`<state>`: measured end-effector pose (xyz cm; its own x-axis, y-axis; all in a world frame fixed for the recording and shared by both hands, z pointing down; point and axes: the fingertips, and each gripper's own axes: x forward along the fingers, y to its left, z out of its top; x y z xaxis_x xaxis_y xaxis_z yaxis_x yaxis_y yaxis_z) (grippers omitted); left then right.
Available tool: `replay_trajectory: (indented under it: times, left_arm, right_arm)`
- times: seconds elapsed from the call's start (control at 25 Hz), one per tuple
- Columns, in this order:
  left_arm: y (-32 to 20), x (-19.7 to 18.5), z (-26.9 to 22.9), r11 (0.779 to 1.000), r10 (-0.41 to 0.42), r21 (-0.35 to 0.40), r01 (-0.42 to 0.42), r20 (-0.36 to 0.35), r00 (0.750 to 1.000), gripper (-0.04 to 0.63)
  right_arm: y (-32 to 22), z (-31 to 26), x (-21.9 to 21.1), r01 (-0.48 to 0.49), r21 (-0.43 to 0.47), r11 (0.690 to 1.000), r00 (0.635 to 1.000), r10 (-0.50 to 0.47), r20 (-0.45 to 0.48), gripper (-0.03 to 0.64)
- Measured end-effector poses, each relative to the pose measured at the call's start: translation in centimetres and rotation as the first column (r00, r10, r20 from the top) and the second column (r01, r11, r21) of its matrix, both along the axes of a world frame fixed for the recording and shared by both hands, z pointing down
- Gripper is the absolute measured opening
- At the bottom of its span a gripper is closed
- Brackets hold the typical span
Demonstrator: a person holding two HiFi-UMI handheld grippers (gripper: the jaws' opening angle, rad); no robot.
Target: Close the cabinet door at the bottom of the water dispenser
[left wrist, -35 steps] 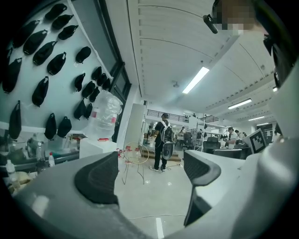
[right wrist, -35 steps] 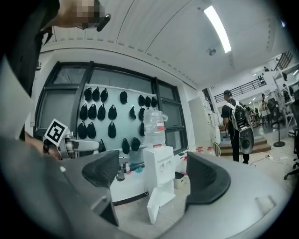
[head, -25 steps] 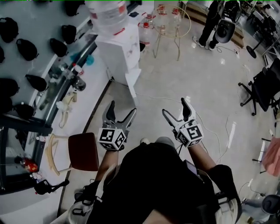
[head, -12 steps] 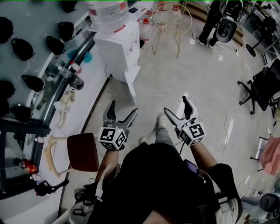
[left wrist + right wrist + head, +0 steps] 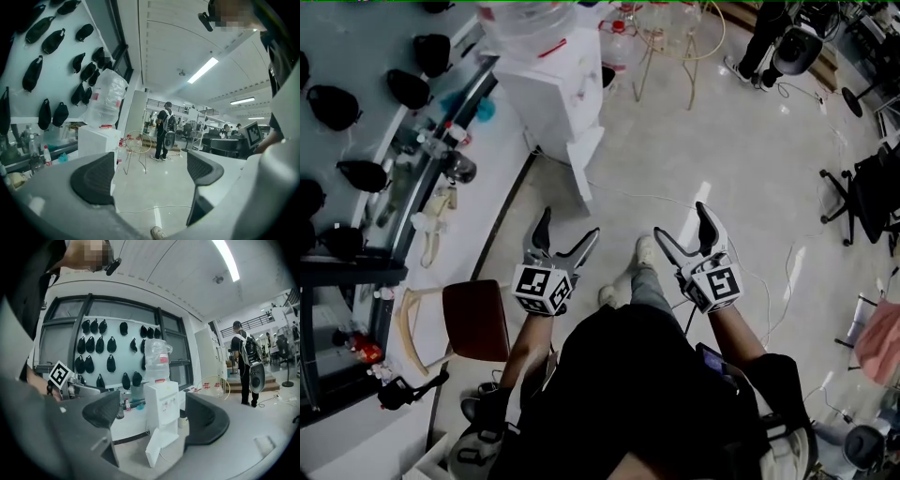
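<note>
Claws jut forward side by side, left claw (image 5: 569, 226) and right claw (image 5: 681, 222) wide open, empty.

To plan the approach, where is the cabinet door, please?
Head view, upper left: the cabinet door hangs ajar at the water dispenser base, beside the counter.

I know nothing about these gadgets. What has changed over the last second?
The person has taken a step: a shoe now shows ahead, between the left gripper and right gripper, toward the water dispenser. Nothing was grasped or let go. Both grippers stay open and empty, and the cabinet door still hangs open.
</note>
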<state>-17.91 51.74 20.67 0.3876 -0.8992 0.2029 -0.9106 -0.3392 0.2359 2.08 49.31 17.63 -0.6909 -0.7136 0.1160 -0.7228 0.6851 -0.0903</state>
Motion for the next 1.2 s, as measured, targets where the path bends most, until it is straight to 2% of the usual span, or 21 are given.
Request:
replay_trajectory:
  times: [0.24,0.52,0.92,1.2]
  left_arm:
    - [-4.5,0.3,-0.6,0.999,-0.043,-0.01,0.043,0.0,0.999,0.482]
    - [-10.9,0.0,-0.4,0.994,-0.106,-0.023,0.106,0.009,0.994,0.482]
    - [-18.0,2.8,5.2,0.98,-0.155,-0.129,0.151,-0.023,0.988,0.482]
    - [-21.1,5.8,10.3,0.972,-0.122,-0.205,0.113,-0.036,0.992,0.482]
  right_arm:
    - [-6.3,1.3,1.5,0.005,-0.036,0.999,1.0,-0.005,0.004,0.426]
    - [-14.4,0.4,1.6,0.059,-0.003,0.998,0.998,-0.059,0.018,0.426]
    - [-22.1,3.7,5.3,0.081,-0.061,0.995,0.997,-0.082,-0.009,0.425]
    - [-26.2,6.3,6.4,0.061,-0.094,0.994,0.998,-0.063,-0.018,0.425]
